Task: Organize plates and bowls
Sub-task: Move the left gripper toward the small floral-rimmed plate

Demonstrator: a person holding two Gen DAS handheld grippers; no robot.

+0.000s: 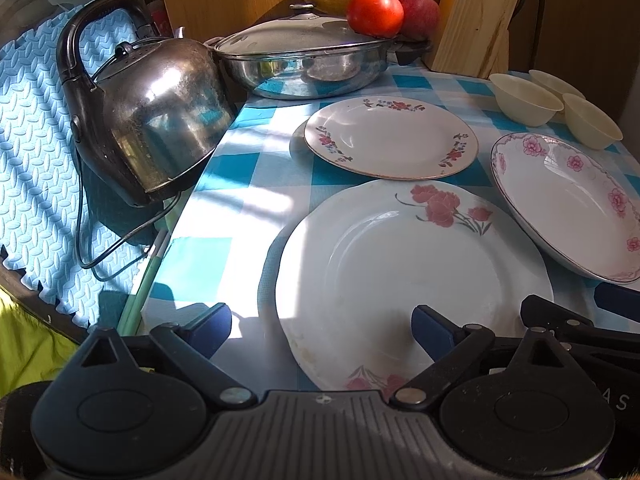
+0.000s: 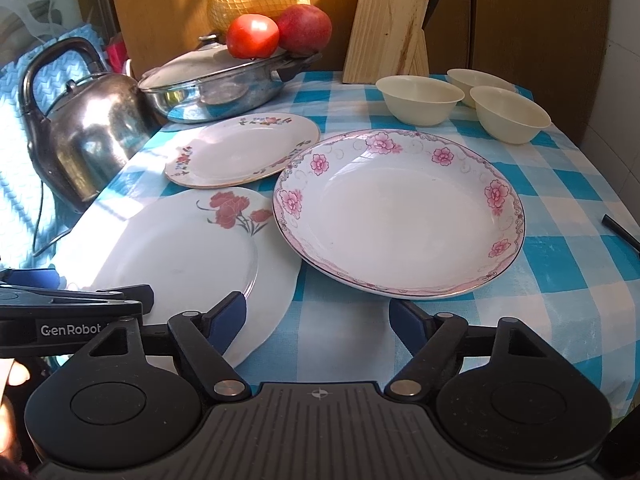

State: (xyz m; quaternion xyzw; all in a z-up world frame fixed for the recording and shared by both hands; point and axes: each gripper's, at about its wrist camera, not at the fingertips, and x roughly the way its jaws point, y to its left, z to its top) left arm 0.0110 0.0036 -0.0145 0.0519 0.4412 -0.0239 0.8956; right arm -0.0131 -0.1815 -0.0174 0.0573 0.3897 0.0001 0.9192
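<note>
black stick (image 2: pixel 622 229) only in right-wrist view

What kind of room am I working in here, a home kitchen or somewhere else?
Most likely a home kitchen table: a steel electric kettle, a lidded steel pan and a wooden knife block stand behind flowered plates on a blue-and-white checked tablecloth.

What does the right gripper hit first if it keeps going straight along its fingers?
Probably the checked tablecloth just short of the pink-flowered plate. The right gripper is open and empty, angled down at the gap before that plate's near rim. Depth is uncertain; slightly shallower, it meets the rim.
</note>
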